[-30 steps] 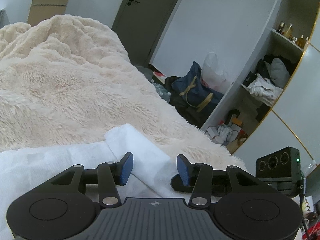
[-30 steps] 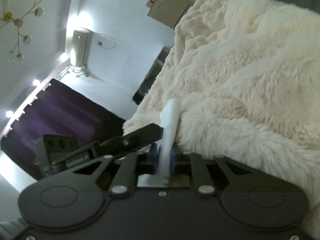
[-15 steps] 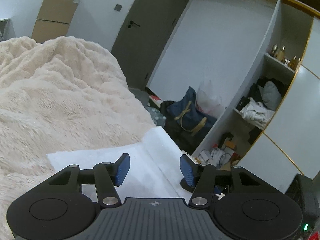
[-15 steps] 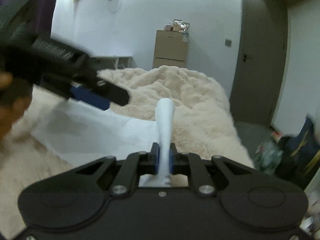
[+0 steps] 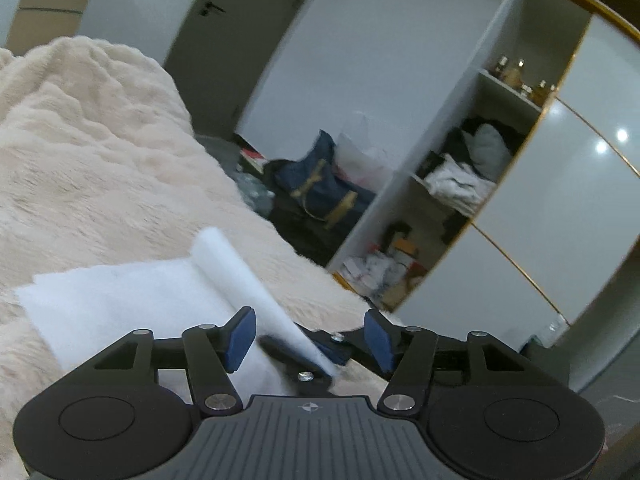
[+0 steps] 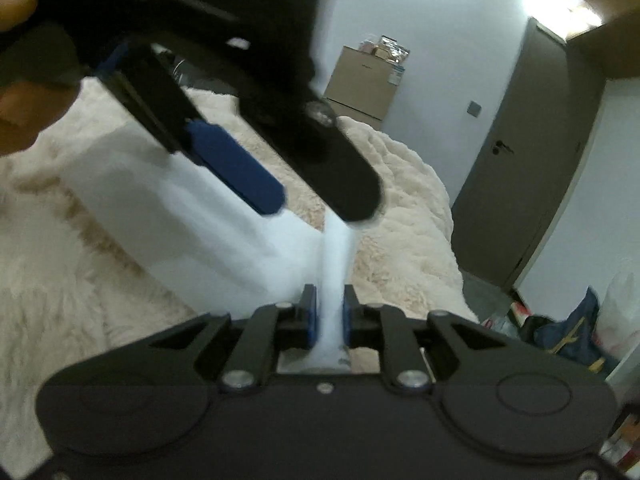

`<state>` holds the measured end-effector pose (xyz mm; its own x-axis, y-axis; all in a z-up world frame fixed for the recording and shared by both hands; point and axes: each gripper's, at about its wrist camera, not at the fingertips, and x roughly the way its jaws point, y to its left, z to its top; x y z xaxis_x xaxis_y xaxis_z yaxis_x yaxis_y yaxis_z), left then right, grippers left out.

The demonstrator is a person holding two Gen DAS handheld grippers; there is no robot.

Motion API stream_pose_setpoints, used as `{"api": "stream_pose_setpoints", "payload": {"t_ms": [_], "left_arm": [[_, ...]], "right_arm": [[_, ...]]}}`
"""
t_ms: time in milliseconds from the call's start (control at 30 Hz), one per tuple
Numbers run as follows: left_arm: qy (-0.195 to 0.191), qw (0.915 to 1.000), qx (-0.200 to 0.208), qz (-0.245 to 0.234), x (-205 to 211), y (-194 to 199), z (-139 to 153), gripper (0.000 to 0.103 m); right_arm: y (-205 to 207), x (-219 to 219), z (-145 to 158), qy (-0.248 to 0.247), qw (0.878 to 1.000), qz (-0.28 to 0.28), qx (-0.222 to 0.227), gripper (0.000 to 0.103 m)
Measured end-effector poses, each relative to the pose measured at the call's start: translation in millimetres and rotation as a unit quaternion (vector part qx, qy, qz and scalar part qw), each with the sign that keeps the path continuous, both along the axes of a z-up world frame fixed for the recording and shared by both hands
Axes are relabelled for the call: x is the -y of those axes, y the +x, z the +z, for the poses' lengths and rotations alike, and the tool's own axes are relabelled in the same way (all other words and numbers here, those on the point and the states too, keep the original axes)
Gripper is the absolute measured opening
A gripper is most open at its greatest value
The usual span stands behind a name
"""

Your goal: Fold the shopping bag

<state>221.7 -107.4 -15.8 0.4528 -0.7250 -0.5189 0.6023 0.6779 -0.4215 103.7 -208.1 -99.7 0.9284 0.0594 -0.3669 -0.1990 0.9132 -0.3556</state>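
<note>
Bag [image 5: 120, 300], white non-woven fabric, lies mostly flat on the cream fluffy blanket [image 5: 100, 160], w/ one strip of it lifted off the surface. R gripper [image 6: 327, 312] is clamped tight on that strip: blue pads pinch the white cloth, which rises from the jaws toward the far side in the right wrist view. In the left wrist view the same strip shows as a raised fold running from the far right corner of the flat part down toward the near edge, w/ the R gripper's fingertips under it.

L gripper [image 5: 308, 338] has its jaws spread wide, nothing between the pads; it hangs just over the near right part of the bag, beside the raised strip. Seen from the right wrist cam it's blurred, so it's prob. in motion, direction not clear. A hand [image 6: 24, 92] shows at the left edge there.

Progress, as a judgement: mid-fold. Flat part looks like a neat rectangle, poss. already doubled, can't tell the layer count. The held edge isn't laid down, so at least this fold is unfinished. Whether more folds follow, the pics don't settle.

Door, wardrobe shelves, dark duffel on the floor far right: not involved.
</note>
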Motion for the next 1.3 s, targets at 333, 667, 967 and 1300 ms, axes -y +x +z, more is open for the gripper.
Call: {"api": "stream_pose_setpoints", "payload": {"t_ms": [333,667,967,1300], "left_arm": [[-0.071,0.9966,-0.026,0.031,6,25,7,0.055],[0.005,0.9976,-0.041,0.056,33,46,-19,0.047],[-0.002,0.9965,-0.052,0.065,27,52,-24,0.047],[-0.014,0.9961,-0.059,0.064,22,52,-25,0.047]], "right_arm": [[-4,-32,-15,-0.101,0.995,0.005,0.025,0.013],[-16,-47,-23,-0.158,0.986,0.034,0.037,0.011],[-33,-2,8,-0.034,0.993,0.113,0.012,0.028],[-6,65,17,0.167,0.977,0.123,-0.057,0.015]]}}
